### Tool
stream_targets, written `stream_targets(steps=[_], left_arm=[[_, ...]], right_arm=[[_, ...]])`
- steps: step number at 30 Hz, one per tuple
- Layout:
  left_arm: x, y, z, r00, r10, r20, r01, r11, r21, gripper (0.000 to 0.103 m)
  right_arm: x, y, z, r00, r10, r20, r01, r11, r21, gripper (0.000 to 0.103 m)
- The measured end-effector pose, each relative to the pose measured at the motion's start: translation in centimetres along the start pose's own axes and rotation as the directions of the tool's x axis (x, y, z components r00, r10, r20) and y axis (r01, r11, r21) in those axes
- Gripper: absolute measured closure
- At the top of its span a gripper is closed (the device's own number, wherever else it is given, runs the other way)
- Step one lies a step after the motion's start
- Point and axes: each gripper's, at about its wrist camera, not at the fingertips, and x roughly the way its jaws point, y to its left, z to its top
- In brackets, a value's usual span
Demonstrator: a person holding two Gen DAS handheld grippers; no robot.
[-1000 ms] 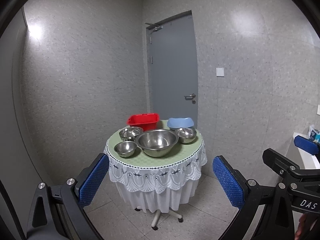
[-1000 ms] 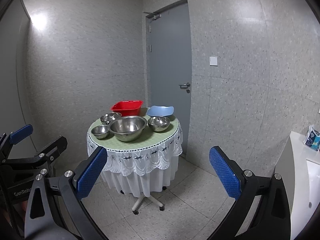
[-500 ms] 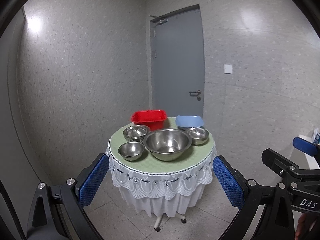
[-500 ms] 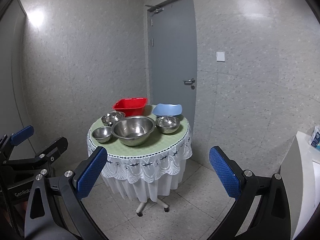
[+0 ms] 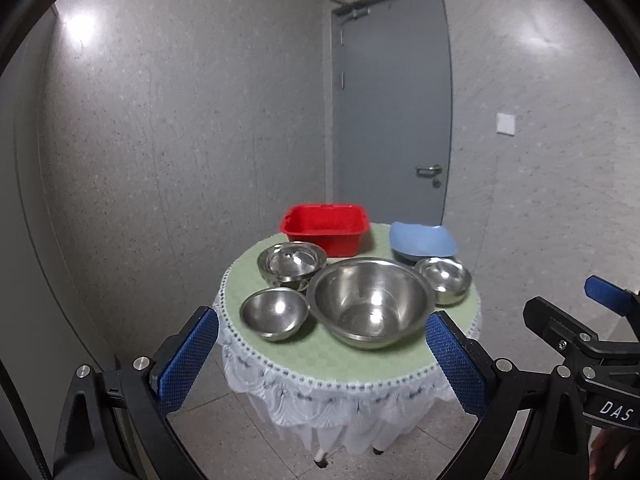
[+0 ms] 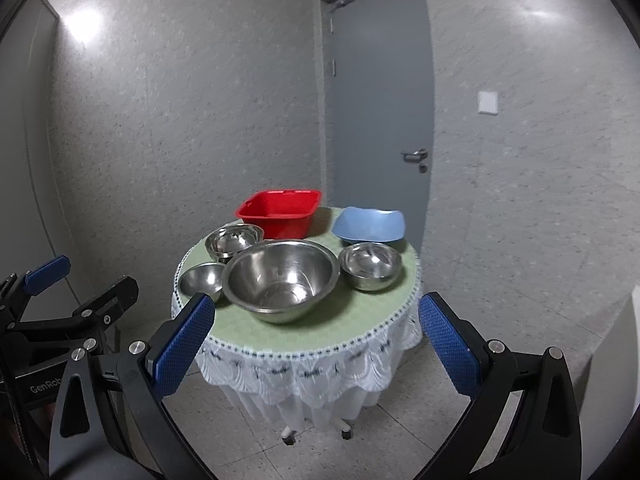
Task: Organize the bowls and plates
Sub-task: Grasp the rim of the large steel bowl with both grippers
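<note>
**Both grippers hanging spread before a round table of bowls**

The left gripper (image 5: 322,354) is hanging in the air on the near side of the round table (image 5: 400,360), its blue-padded fingers (image 5: 188,358) standing wide apart and gripping nothing. The right gripper (image 6: 316,344) is doing the same just to its right, spread and empty, short of the table's lace edge.

On the green tabletop a large steel bowl (image 5: 370,304) is sitting near the middle. A small steel bowl (image 5: 275,314) is resting just to its left at the near side, and a second steel bowl (image 5: 291,265) is sitting behind that one, appearing to hold another bowl nested inside it. A third small steel bowl (image 5: 443,280) is standing at the right. At the far side a red tub (image 5: 325,229) is sitting on the left and a blue dish (image 5: 423,241) on the right. A grey door (image 5: 390,112) is standing shut behind the table.
</note>
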Motion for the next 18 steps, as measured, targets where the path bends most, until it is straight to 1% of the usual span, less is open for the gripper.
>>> stream_targets(steps=[2, 5, 9, 10, 11, 14, 17, 18], left_arm=[[2.7, -0.6, 1.0, 1.000, 0.006, -0.007, -0.006, 1.000, 0.002, 0.001], [7.0, -1.4, 2.3, 0.999, 0.022, -0.028, -0.022, 1.000, 0.001, 0.001], [12.6, -1.9, 3.5, 0.996, 0.030, -0.080, -0.031, 1.000, -0.006, 0.001], [13.4, -1.9, 3.5, 0.995, 0.033, -0.090, -0.034, 0.999, -0.006, 0.001], [14.9, -2.0, 3.7, 0.992, 0.036, -0.118, -0.037, 0.999, -0.006, 0.001], [18.0, -2.1, 3.9, 0.985, 0.054, -0.165, -0.055, 0.998, -0.001, 0.001], [20.4, -2.1, 3.5, 0.973, 0.082, -0.217, -0.082, 0.997, 0.011, 0.003], [21.7, -2.1, 3.3, 0.965, 0.097, -0.242, -0.096, 0.995, 0.017, 0.003]], right_arm=[[2.9, -0.8, 0.9, 1.000, 0.011, -0.017, -0.011, 1.000, -0.004, 0.000], [6.2, -1.8, 1.6, 0.999, 0.019, -0.030, -0.019, 1.000, -0.012, 0.000], [10.7, -3.0, 2.2, 0.995, 0.042, -0.087, -0.041, 0.999, 0.008, 0.000], [11.7, -3.2, 2.2, 0.994, 0.045, -0.104, -0.044, 0.999, 0.013, 0.000], [12.8, -3.4, 2.1, 0.991, 0.050, -0.123, -0.048, 0.999, 0.022, 0.000], [15.5, -3.9, 1.7, 0.979, 0.073, -0.190, -0.062, 0.996, 0.061, 0.000], [18.1, -4.2, 0.8, 0.959, 0.105, -0.262, -0.080, 0.991, 0.104, 0.000], [19.1, -4.3, 0.4, 0.951, 0.111, -0.288, -0.080, 0.990, 0.119, 0.000]])
